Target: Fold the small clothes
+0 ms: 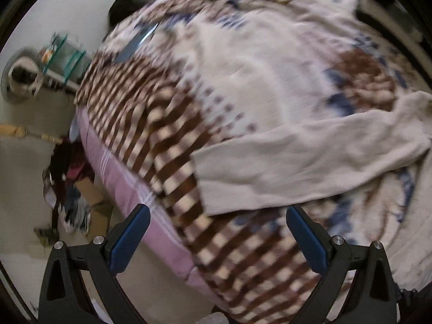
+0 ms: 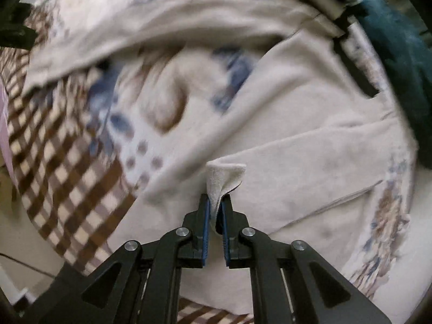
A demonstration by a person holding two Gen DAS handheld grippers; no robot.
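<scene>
A cream long-sleeved garment [image 2: 310, 162] lies on a bed with a patterned cover [image 1: 243, 67]. In the left wrist view one sleeve of the garment [image 1: 310, 162] stretches across the cover toward the left. My left gripper [image 1: 217, 213] is open and empty, hovering near the sleeve's cuff end over the bed edge. My right gripper [image 2: 215, 198] is shut on a pinched fold of the cream garment [image 2: 224, 178], which bunches up between the blue pads. Both views are motion-blurred.
The bed's pink side [image 1: 127, 186] drops to a pale floor [image 1: 21, 167] with a heap of clothes [image 1: 67, 189] and a shelf [image 1: 62, 59]. A dark teal cloth [image 2: 399, 54] lies at the far right of the bed.
</scene>
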